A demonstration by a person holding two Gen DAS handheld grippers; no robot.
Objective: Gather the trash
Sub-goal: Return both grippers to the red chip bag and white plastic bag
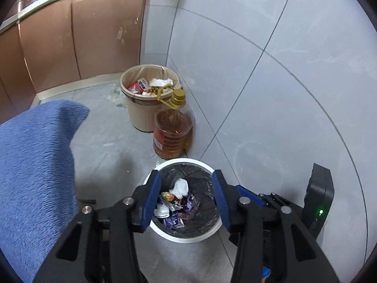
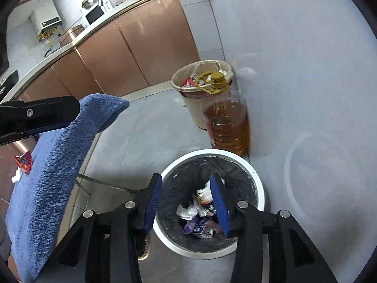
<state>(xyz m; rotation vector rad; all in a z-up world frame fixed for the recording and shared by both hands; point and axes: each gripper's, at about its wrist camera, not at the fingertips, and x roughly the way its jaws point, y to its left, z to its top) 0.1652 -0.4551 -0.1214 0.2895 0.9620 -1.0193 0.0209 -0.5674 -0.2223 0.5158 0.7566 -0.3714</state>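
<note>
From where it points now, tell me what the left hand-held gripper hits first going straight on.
Probably the trash in the white bin: the open left hand-held gripper aims into its mouth with nothing between. Depth is unclear.

both grippers tilt downward side by side, the left gripper (image 1: 186, 176) and the right gripper (image 2: 186, 180) each with blue-padded jaws parted and nothing between them.

- Oil bottle (image 1: 173, 133) with gold cap — upright on the floor against the wall.
- Copper-brown cabinets (image 2: 141, 54) beneath the tabletop (image 2: 132, 2).
- Blue towel (image 1: 35, 169) — left foreground.
- Microwave (image 2: 94, 15).
</note>
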